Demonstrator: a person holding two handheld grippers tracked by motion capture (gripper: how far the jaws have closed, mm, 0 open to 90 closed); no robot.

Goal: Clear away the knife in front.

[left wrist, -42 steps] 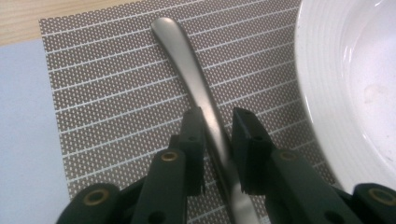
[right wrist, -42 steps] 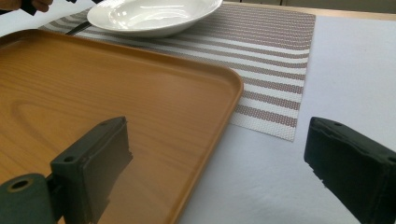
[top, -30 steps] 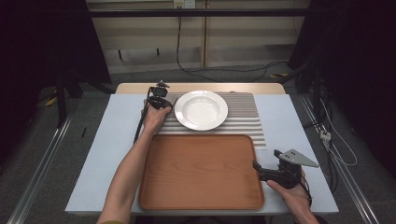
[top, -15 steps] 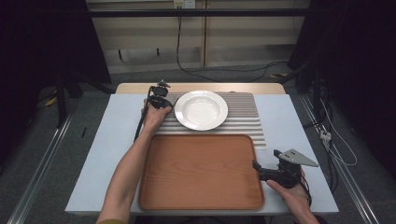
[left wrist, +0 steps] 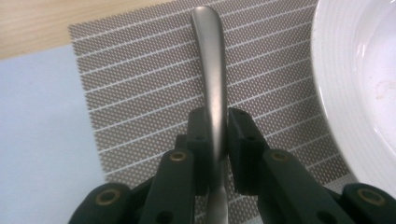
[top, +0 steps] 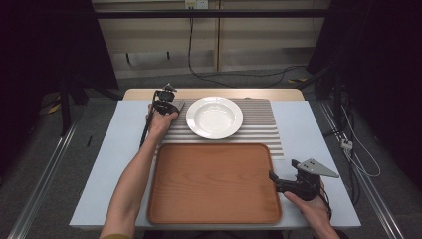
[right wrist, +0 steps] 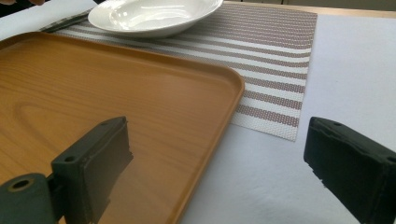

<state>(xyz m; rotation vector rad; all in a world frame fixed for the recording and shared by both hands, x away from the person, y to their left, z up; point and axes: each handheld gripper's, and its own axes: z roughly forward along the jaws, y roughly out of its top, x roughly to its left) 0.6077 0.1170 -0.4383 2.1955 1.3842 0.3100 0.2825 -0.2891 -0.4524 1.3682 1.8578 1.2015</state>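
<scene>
Pale blue table point(top: 114, 164) under me, with a striped placemat point(top: 259, 124) laid across its far half as my landmark. On the mat's left end lies a metal utensil handle point(left wrist: 211, 79), and my left gripper point(left wrist: 218, 135) is clamped on it, the two black pads squeezing the handle from both sides; which kind of utensil it is I cannot tell. Just right of the handle, on the mat's middle, sits a white plate point(top: 214, 117). Against the mat's near edge lies a wooden tray point(top: 214, 184), bare. My right gripper point(right wrist: 217, 158) hovers low at the tray's right rim, near the mat's near right corner, its fingers point(right wrist: 95, 163) spread wide with nothing between them.
</scene>
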